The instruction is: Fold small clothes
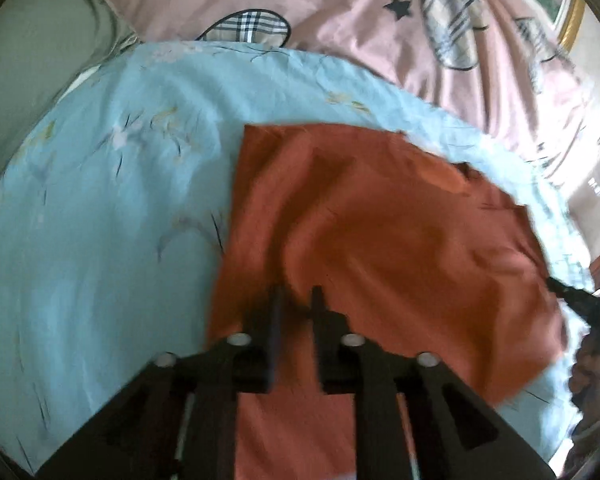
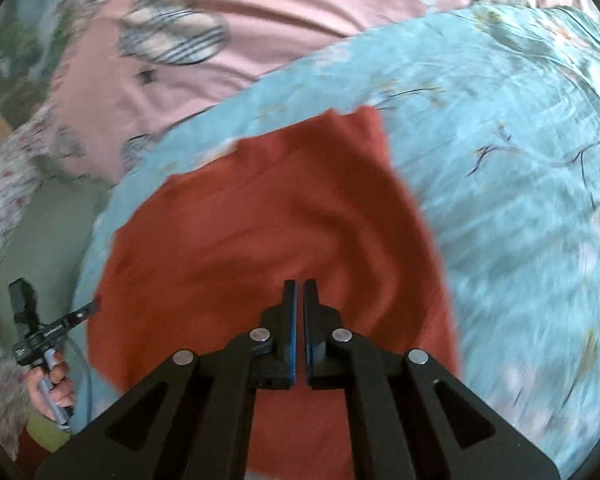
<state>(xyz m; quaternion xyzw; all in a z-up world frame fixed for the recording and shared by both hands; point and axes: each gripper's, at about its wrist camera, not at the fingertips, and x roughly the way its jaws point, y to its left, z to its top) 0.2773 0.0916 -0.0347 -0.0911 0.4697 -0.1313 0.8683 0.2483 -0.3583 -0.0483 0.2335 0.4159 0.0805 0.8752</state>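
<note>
Left wrist view: you are hovering the left gripper (image 1: 296,292), fingers slightly apart, over the rust-orange cloth garment (image 1: 380,240); the right gripper (image 2: 299,286), fingers nearly together, is pointing at it too.

Bed: pink quilt (image 1: 340,40) with plaid patches.
On quilt: light-blue floral sheet (image 1: 100,220).
On sheet: rust-orange garment (image 1: 380,232), spread flat.

A light-blue floral sheet (image 1: 100,200) overlaps a pink patterned quilt (image 1: 340,20).
</note>
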